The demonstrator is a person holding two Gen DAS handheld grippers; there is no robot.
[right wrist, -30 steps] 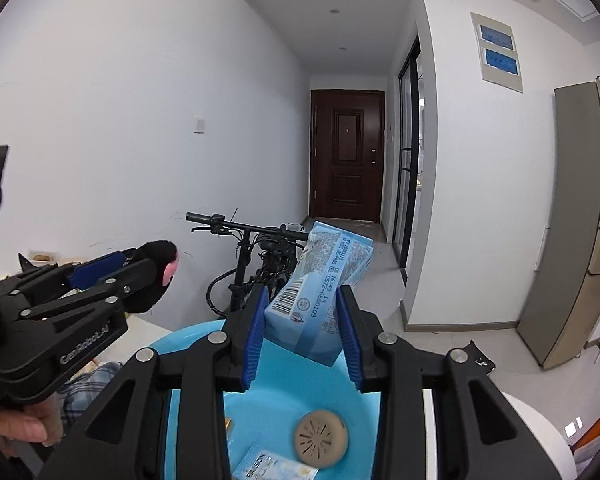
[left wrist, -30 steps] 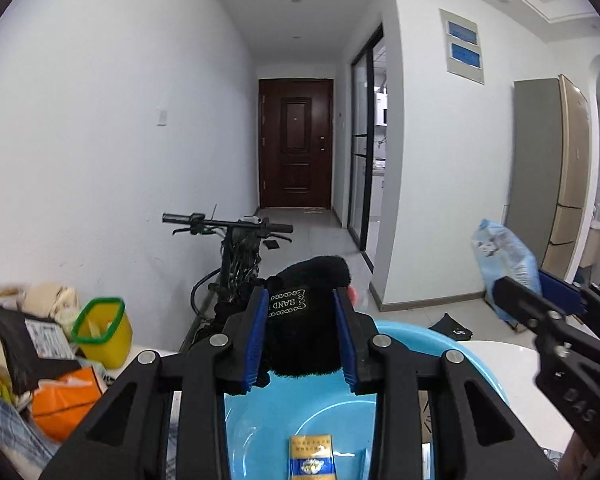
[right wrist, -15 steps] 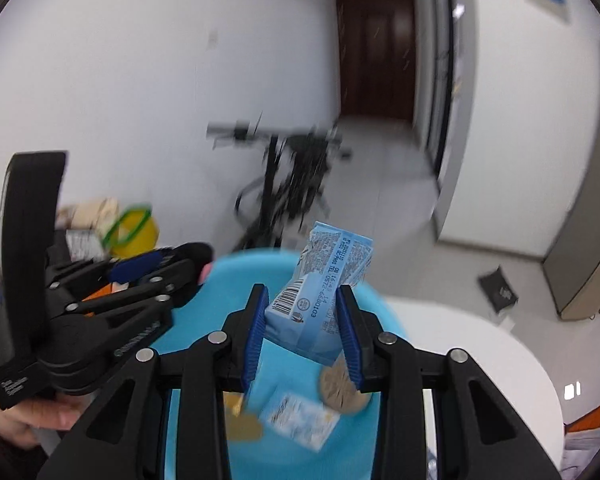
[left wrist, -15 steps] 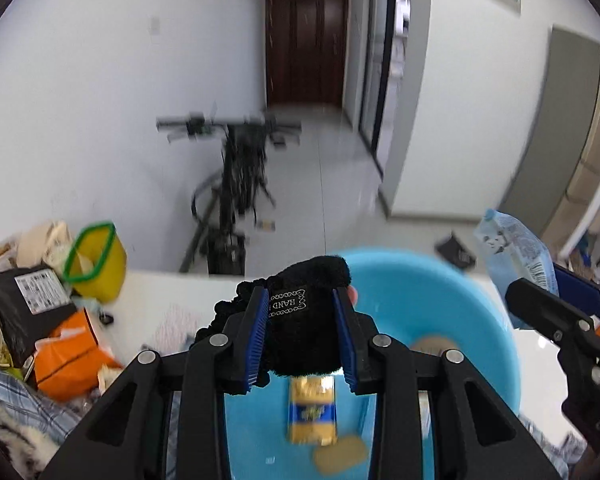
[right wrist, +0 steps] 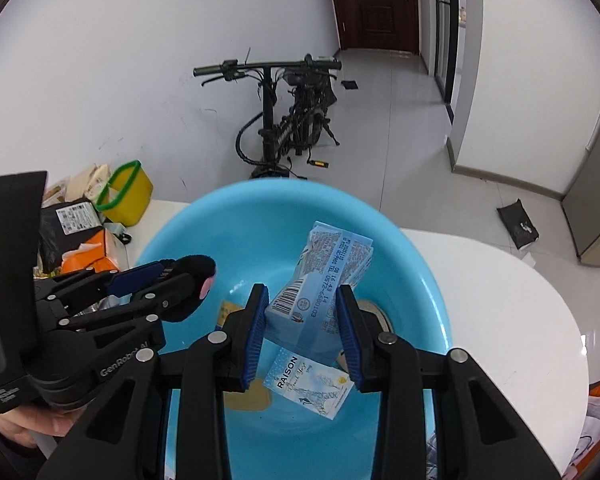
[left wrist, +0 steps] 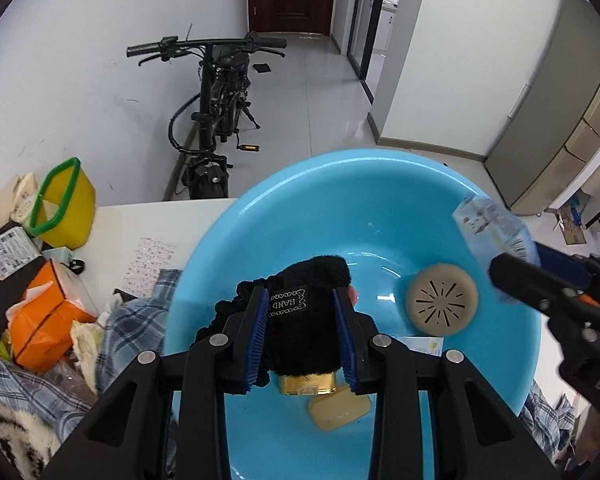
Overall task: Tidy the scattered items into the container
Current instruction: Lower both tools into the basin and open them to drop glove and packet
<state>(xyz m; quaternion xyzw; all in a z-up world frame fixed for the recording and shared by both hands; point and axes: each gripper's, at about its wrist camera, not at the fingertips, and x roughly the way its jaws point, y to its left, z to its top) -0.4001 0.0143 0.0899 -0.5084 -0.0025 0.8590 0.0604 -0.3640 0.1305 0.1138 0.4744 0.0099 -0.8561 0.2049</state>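
Note:
A black fuzzy glove (left wrist: 312, 276) with a "HAND" label is clamped in my left gripper (left wrist: 302, 300), which is shut on it above the blue basin (left wrist: 340, 168). My right gripper (right wrist: 302, 304) is shut on a light blue tissue pack (right wrist: 332, 256) over the basin's (right wrist: 228, 216) right half. Each gripper shows in the other's view: the right gripper (left wrist: 528, 264) at the right edge, the left gripper (right wrist: 172, 276) at the left. In the basin lie a tan round disc (left wrist: 442, 304), a gold box (left wrist: 306, 385), a yellow bar (left wrist: 340, 408) and a "Raison" pack (right wrist: 308, 384).
Left of the basin are a yellow bin with a green rim (left wrist: 62, 204), an orange box (left wrist: 44, 316), a black package and plaid cloth (left wrist: 128, 320). The white table (right wrist: 500, 320) extends right. A bicycle (left wrist: 216, 112) leans on the wall beyond.
Both grippers have tipped downward and sunk toward the basin, each still clamped on its item. The basin's inside and its contents have come into full view.

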